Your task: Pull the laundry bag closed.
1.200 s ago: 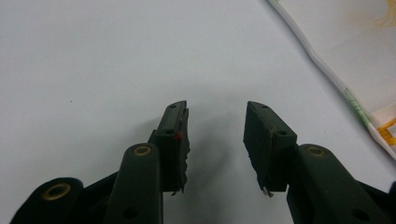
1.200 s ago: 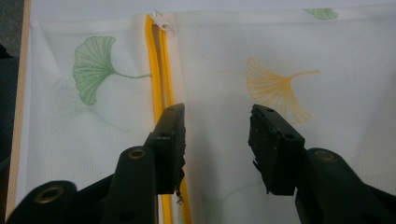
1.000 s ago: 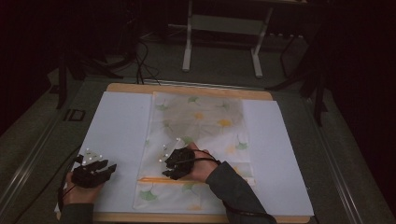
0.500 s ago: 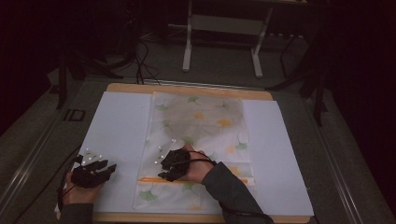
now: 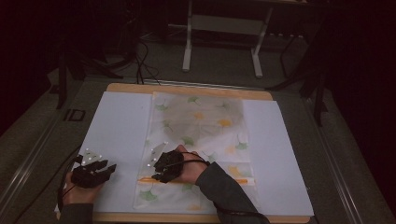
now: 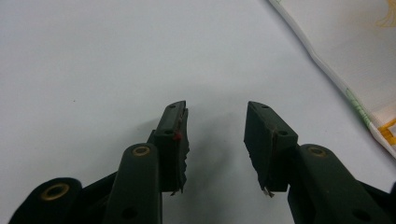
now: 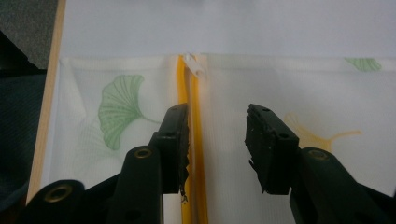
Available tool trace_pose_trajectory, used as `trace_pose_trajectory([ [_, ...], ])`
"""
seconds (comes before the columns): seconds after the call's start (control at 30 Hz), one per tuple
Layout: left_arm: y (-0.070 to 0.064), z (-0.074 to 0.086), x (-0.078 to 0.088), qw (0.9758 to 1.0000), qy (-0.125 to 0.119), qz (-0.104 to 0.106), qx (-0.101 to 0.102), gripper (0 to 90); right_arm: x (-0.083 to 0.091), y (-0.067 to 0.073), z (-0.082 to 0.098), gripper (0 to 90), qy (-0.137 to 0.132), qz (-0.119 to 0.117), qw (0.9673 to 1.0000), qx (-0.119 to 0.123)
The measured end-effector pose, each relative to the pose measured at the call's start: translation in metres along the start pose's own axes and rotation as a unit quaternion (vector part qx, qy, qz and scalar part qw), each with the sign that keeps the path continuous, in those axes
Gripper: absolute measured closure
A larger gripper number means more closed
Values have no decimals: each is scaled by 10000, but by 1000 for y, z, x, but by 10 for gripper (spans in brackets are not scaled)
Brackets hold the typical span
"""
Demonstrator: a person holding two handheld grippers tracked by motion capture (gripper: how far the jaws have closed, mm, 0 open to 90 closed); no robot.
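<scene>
We see a white mesh bag (image 5: 201, 140) printed with green and yellow leaves lying flat in the middle of the surface (image 5: 116, 121), which is covered in white. A yellow zipper (image 7: 189, 140) crosses the bag near its near end, and its white pull tab (image 7: 196, 65) sits at the bag's left edge. Our right claw (image 5: 161, 169) hovers over the zipper close to that tab; its jaws have just been closing but stand apart, with only the zipper band beneath them and nothing pinched. Our left claw (image 5: 95, 169) rests on the bare white cover at near left, jaws apart and empty, just beside the bag's edge.
</scene>
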State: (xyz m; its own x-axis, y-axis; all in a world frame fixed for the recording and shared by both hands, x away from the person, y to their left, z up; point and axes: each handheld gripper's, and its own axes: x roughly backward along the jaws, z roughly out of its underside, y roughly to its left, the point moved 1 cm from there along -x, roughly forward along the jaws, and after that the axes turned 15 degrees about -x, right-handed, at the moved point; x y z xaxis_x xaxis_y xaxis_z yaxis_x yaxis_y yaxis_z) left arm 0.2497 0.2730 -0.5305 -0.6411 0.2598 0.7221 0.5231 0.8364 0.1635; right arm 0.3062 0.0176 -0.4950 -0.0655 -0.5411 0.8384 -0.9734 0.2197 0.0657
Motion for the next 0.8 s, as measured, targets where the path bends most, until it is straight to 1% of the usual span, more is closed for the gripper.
trace_pose_trajectory([
  [0.07,0,0,0,10000,-30,-11,28,595,-3,2,-3,608,20,-27,10000,30],
  [0.27,0,1,1,10000,-17,-14,28,590,-9,4,-6,610,8,-61,10000,26],
  [0.5,1,1,1,10000,-12,-24,35,586,-14,6,-12,611,111,-126,9998,79],
  [0.67,3,2,3,9999,-39,-46,96,578,-17,8,-16,613,134,-171,9997,122],
  [0.8,3,2,3,9999,-27,-47,84,579,-22,10,-17,616,173,-198,9995,155],
])
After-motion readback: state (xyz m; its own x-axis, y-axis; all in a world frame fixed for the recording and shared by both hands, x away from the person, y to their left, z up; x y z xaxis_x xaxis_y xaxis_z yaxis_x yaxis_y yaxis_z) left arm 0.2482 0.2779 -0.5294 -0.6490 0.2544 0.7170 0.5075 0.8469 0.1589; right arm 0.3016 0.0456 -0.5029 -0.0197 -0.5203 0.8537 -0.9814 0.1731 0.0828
